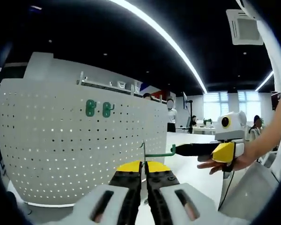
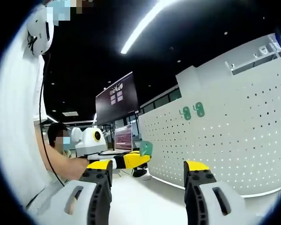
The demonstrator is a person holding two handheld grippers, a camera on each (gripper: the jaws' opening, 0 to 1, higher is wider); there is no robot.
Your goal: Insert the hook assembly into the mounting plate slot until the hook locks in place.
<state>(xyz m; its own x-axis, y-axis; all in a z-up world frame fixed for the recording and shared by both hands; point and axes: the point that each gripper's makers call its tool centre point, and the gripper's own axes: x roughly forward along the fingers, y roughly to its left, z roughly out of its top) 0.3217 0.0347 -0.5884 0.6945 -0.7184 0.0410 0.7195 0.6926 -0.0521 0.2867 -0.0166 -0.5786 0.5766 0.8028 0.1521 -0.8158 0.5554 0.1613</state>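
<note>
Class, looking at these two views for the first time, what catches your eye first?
The white pegboard stands out, spanning the left of the left gripper view, with two green hooks mounted high on it. Nearer, the left gripper holds a loose green hook in shut jaws.

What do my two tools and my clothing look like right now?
Both match: the left tool and the right tool each have black jaws capped with yellow tips, rising from pale grey housings with dark slots. A thin black cable hangs beneath the right one. The person wears a white top.
</note>
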